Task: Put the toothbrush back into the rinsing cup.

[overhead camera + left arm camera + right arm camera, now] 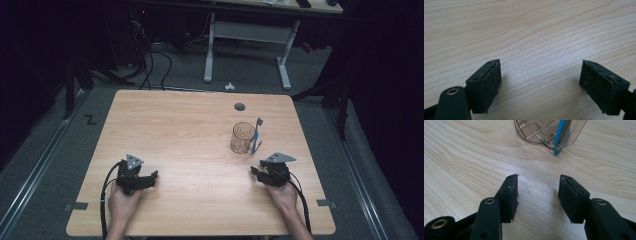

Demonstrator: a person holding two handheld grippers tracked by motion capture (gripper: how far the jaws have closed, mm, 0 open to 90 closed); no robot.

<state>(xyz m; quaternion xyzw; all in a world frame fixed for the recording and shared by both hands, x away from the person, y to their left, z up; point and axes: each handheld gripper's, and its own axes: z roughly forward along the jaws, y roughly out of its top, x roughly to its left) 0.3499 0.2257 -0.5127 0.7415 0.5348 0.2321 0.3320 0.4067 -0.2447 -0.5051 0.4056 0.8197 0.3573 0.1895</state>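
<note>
A clear amber-tinted cup (pixel 243 137) stands upright right of the table's middle, and a blue toothbrush (pixel 257 134) leans against its right side with the head up. In the right gripper view the cup (pixel 537 131) and the toothbrush (pixel 560 137) sit just beyond the jaws. My right gripper (pixel 256 167) rests on the table a little nearer than the cup, open, with bare wood between its pads (pixel 537 195). Near the front left my left gripper (pixel 154 175) lies on the table, open wide over bare wood (pixel 540 82).
The wooden table (pixel 165 125) has a dark round hole (pixel 239 106) near its far edge. Beyond it stand the white legs of a desk (pixel 210 50) and cables on the grey floor. A cable trails from each gripper toward the front edge.
</note>
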